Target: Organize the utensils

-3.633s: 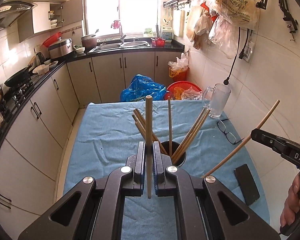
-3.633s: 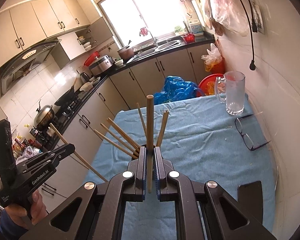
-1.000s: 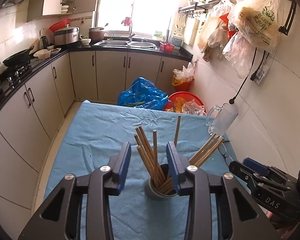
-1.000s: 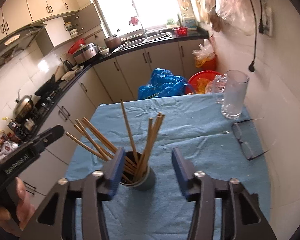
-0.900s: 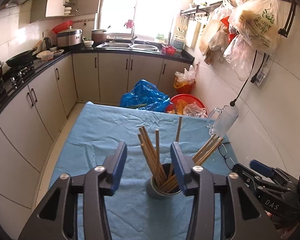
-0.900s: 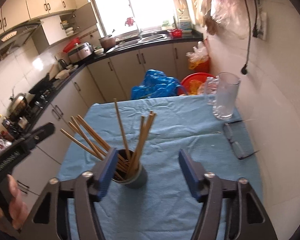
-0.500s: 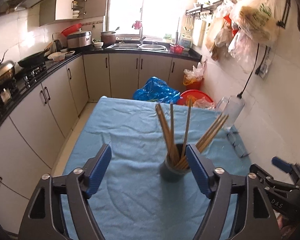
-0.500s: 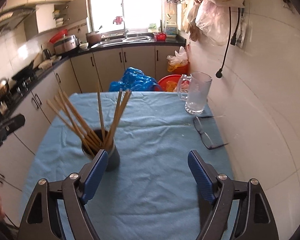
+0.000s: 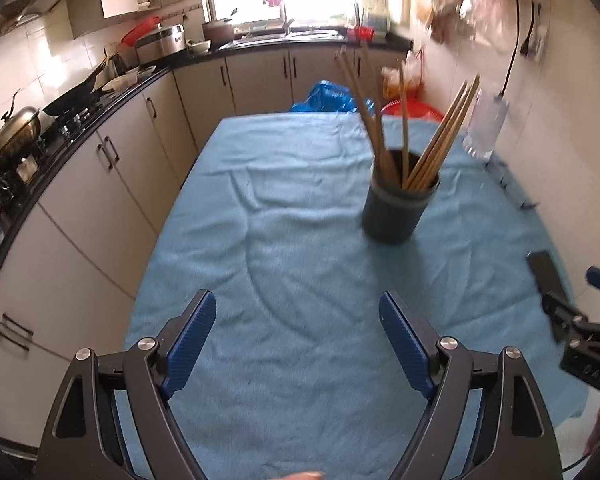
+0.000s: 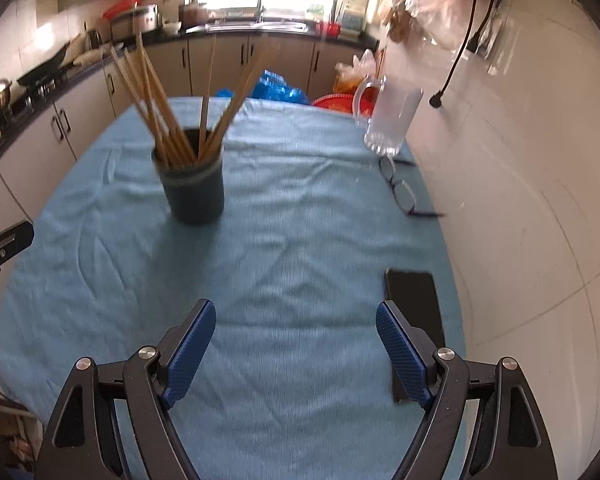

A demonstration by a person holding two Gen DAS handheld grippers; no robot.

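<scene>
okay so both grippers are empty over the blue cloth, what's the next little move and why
Probably rest both grippers clear of the table. Every chopstick in view already stands in the dark cup, none lies on the blue cloth, and the left gripper and right gripper are open, holding nothing.

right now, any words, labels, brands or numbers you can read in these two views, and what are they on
"DAS", partly blurred: on the body of the right hand-held gripper, seen at the right edge of the left wrist view.
Nothing readable on the dark cup, the chopsticks, the glass mug, the phone or the hanging bags; any print there is too blurred to read.
</scene>
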